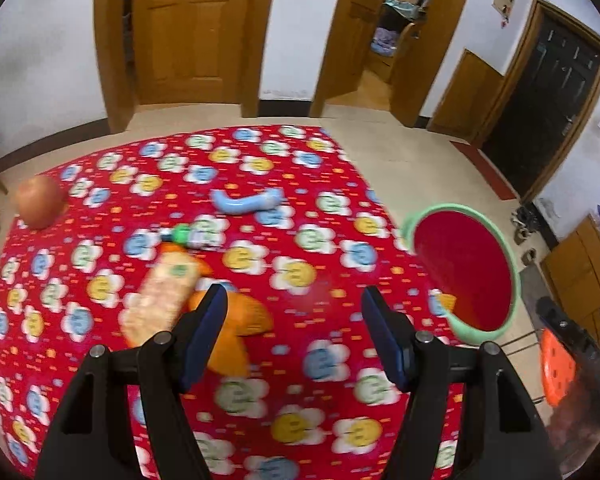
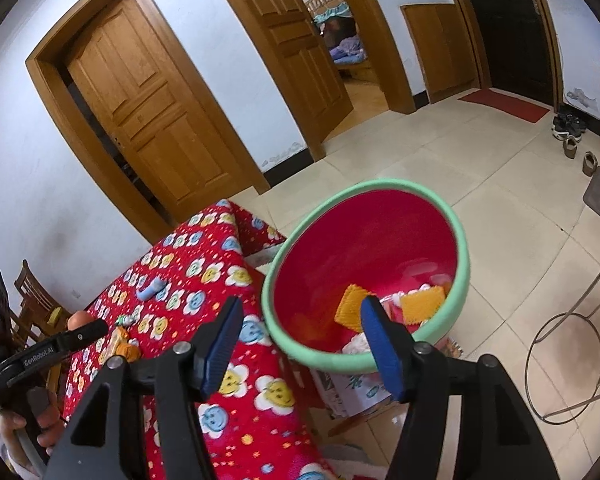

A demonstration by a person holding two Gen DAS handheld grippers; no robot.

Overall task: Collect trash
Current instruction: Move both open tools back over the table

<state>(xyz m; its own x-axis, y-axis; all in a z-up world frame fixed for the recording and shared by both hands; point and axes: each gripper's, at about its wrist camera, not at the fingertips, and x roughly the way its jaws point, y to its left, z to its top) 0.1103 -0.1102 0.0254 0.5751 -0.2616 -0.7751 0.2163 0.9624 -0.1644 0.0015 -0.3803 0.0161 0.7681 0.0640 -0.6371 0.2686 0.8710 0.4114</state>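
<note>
A red table cloth with flower print (image 1: 300, 216) carries trash: an orange snack wrapper (image 1: 168, 292), orange peel (image 1: 240, 320), a small green-capped wrapper (image 1: 192, 236) and a blue curved piece (image 1: 248, 202). My left gripper (image 1: 294, 308) is open and empty above the cloth, just right of the peel. A red bin with a green rim (image 2: 364, 272) stands off the table's right edge and holds yellow wrappers (image 2: 420, 300). My right gripper (image 2: 300, 320) is open and empty above the bin's near rim. The bin also shows in the left wrist view (image 1: 464, 264).
An apple (image 1: 40, 200) lies at the table's far left. An orange stool (image 1: 556, 364) and a wire-frame stool (image 2: 572, 360) stand right of the bin. A cardboard box (image 2: 356, 392) lies under the bin. Wooden chairs (image 2: 32, 300) stand left of the table.
</note>
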